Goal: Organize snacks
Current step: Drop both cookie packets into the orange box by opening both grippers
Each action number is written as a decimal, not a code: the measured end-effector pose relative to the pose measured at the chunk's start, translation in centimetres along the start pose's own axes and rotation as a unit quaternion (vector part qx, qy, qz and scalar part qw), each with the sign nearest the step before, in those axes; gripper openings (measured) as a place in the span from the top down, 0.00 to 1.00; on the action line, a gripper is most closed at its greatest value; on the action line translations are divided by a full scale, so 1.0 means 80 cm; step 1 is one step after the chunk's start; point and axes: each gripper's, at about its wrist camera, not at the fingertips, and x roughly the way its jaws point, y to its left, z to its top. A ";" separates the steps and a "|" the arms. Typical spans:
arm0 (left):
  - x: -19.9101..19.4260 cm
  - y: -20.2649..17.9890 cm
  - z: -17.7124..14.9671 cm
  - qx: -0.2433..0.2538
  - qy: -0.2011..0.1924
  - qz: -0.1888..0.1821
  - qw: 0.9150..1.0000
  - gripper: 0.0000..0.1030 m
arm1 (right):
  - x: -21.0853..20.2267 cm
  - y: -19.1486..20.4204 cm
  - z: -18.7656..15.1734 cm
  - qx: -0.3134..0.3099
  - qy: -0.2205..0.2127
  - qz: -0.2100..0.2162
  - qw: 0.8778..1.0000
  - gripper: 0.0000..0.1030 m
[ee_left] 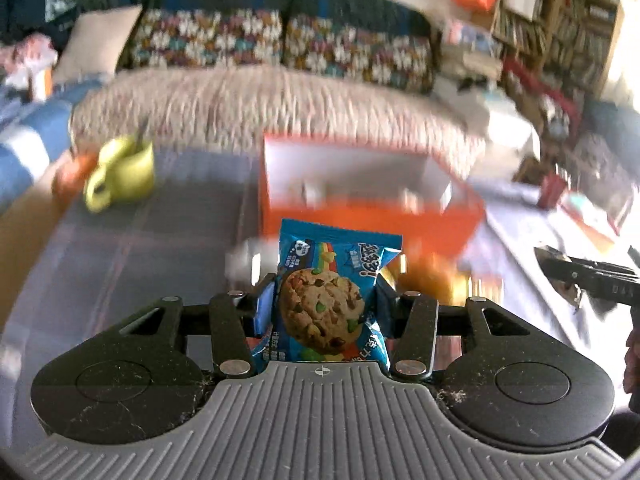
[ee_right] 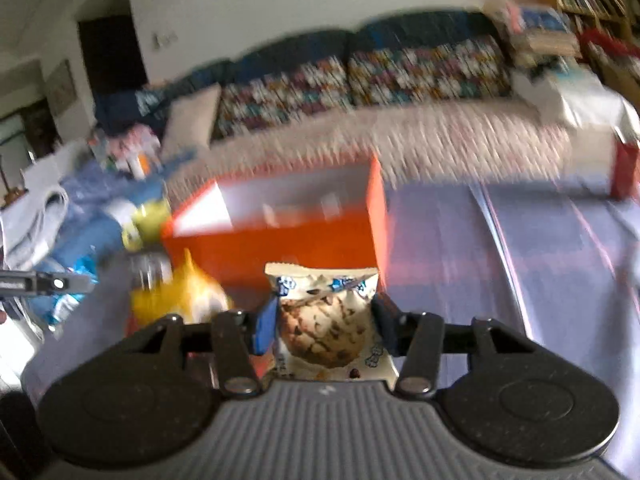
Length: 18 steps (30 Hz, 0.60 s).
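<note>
My left gripper [ee_left: 325, 300] is shut on a blue cookie packet [ee_left: 328, 292], which stands upright between the pads above the table. My right gripper [ee_right: 326, 318] is shut on a white cookie packet [ee_right: 326, 320], also lifted clear of the cloth. An open orange box [ee_left: 372, 216] with a white inside stands just beyond both packets; it shows again as the orange box [ee_right: 280, 236] in the right wrist view. A yellow snack bag [ee_right: 180, 296] lies in front of the box, blurred. The right gripper's black finger [ee_left: 592, 276] pokes in at the right edge.
A yellow-green mug [ee_left: 124, 172] stands at the left beside an orange fruit [ee_left: 72, 172]. A purple-grey cloth [ee_right: 500, 240] covers the table. A sofa [ee_left: 280, 44] with a fuzzy throw runs behind it. Bookshelves [ee_left: 560, 20] fill the right. Blue packets [ee_right: 72, 292] lie left of the yellow bag.
</note>
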 end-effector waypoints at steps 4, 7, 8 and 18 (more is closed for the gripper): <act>0.043 -0.009 0.067 0.011 -0.030 0.001 0.999 0.98 | 0.066 0.014 0.073 -0.034 -0.031 0.013 0.999 0.49; 0.088 -0.017 0.102 0.018 -0.037 0.002 0.999 0.98 | 0.122 0.019 0.107 -0.055 -0.034 0.017 0.998 0.49; 0.106 -0.019 0.111 0.020 -0.037 0.006 0.999 0.98 | 0.140 0.020 0.113 -0.060 -0.032 0.017 0.998 0.49; 0.211 -0.015 0.102 0.010 0.012 0.004 1.000 0.76 | 0.178 0.002 0.095 -0.030 -0.016 0.024 0.999 0.24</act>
